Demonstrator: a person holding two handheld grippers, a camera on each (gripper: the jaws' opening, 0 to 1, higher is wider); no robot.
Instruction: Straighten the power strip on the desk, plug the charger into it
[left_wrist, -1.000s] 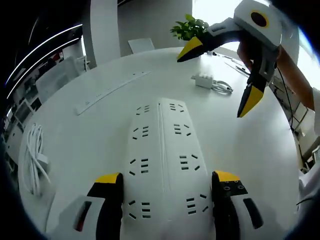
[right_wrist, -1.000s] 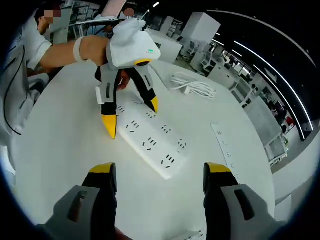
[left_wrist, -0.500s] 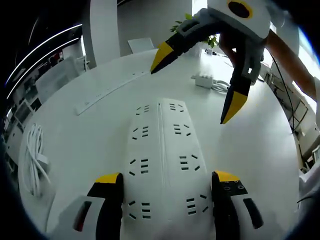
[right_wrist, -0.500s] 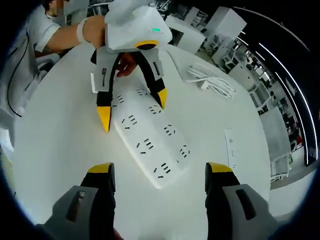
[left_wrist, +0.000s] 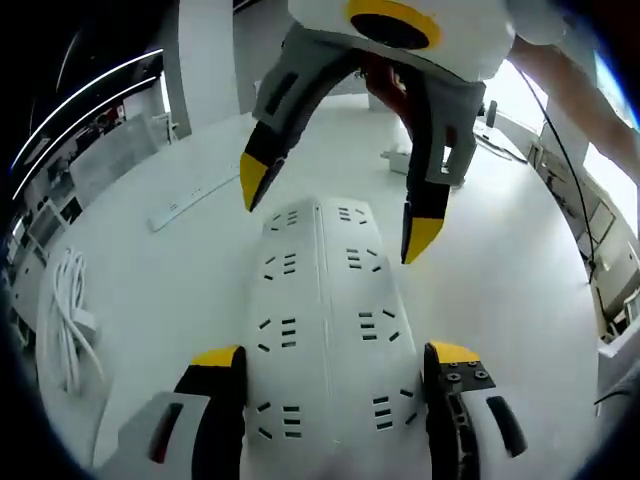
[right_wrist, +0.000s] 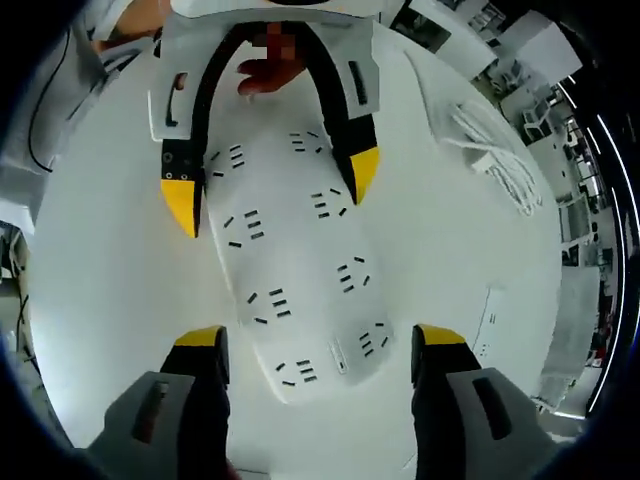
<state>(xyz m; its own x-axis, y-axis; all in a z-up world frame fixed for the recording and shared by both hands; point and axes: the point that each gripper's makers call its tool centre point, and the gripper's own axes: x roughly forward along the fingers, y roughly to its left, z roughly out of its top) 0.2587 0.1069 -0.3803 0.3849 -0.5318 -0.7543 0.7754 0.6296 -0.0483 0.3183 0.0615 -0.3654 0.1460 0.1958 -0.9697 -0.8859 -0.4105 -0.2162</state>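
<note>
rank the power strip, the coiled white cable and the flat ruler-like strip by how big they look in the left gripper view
1. power strip, by far the largest, though nearest the camera.
2. coiled white cable.
3. flat ruler-like strip; close to the cable, and it lies farther off, so that order is unsure.

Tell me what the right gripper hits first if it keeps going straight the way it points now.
Most likely the power strip: the right gripper is open, its fingers either side of the strip's near end. Depth is unclear.

White desk (left_wrist: 520, 290) carries power strip (left_wrist: 325, 330), coiled cable (left_wrist: 68, 310).
</note>
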